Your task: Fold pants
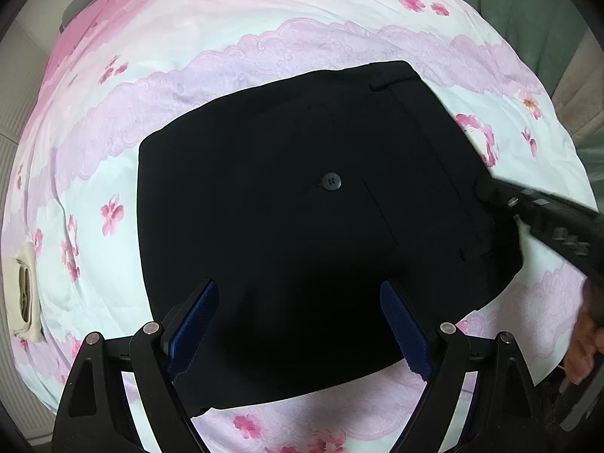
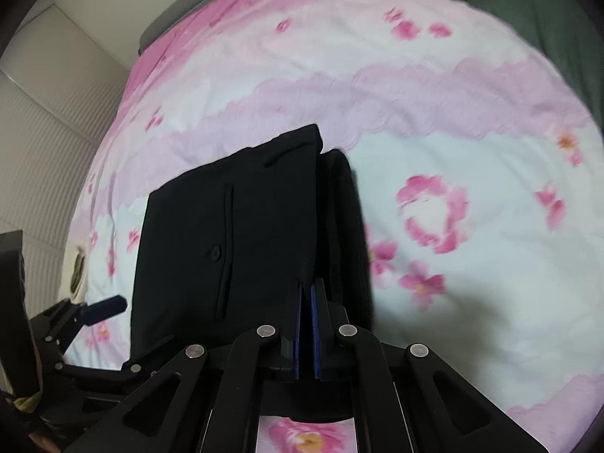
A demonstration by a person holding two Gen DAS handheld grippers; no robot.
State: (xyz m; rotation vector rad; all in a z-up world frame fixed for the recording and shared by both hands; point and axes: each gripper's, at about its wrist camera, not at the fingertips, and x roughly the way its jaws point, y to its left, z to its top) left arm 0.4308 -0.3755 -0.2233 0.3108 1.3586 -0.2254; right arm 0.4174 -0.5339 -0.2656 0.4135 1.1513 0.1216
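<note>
Blue-padded fingers (image 1: 196, 324) of the left gripper (image 1: 298, 324) stand nearest the lens, jaws spread wide above the near part of the pants (image 1: 302, 207), pinching nothing. These black pants lie as a compact folded stack on the bed (image 1: 226, 56), on its pink floral cover, with a button (image 1: 331, 181) facing up. At the stack's right edge, the right gripper (image 2: 305, 302) has its jaws pressed together; the right wrist view shows the pads meeting just where the dark cloth begins, but whether any layer is actually caught between them cannot be told, since black fabric hides the contact line. Risk assessment: if only the top layer is caught, raising the right gripper would peel that layer off and open the fold. If nothing is caught, the jaws come away empty and the edge stays put. With the left jaws not pressing down, the stack has no anchor and may slide on the soft cover.
</note>
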